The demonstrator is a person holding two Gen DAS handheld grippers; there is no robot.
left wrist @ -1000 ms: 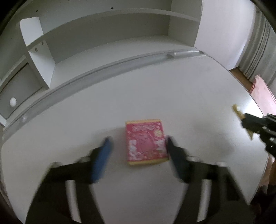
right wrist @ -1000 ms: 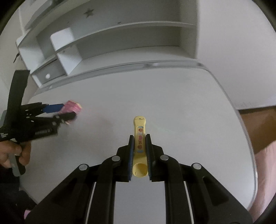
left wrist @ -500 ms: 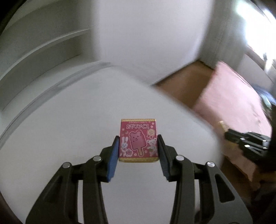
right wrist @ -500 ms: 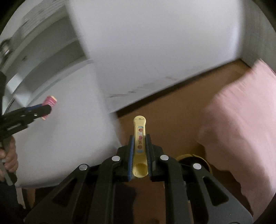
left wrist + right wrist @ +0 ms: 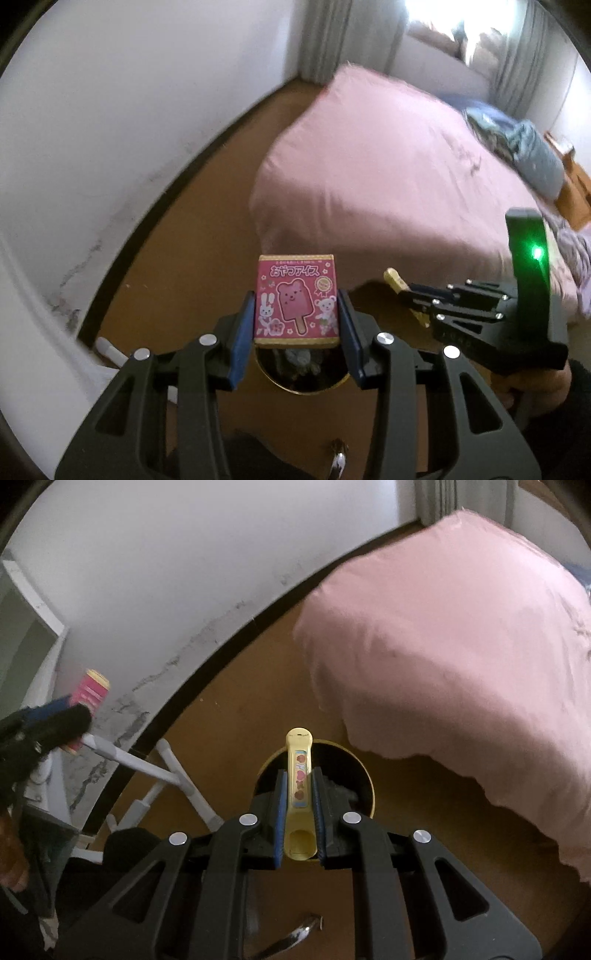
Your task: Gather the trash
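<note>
Both tools have swung off the tabletop and now hang over the floor by the bed. Our left tool (image 5: 297,328) pinches the pink box (image 5: 297,299) upright; our right tool (image 5: 300,801) pinches the yellow tube (image 5: 300,775), long axis toward 12 o'clock. We judge the bin (image 5: 364,775) lies directly beneath both, its rim at 6 o'clock under the box, neither arm clearly nearer. Tools hide most of its mouth; the contents look dark and unreadable.
</note>
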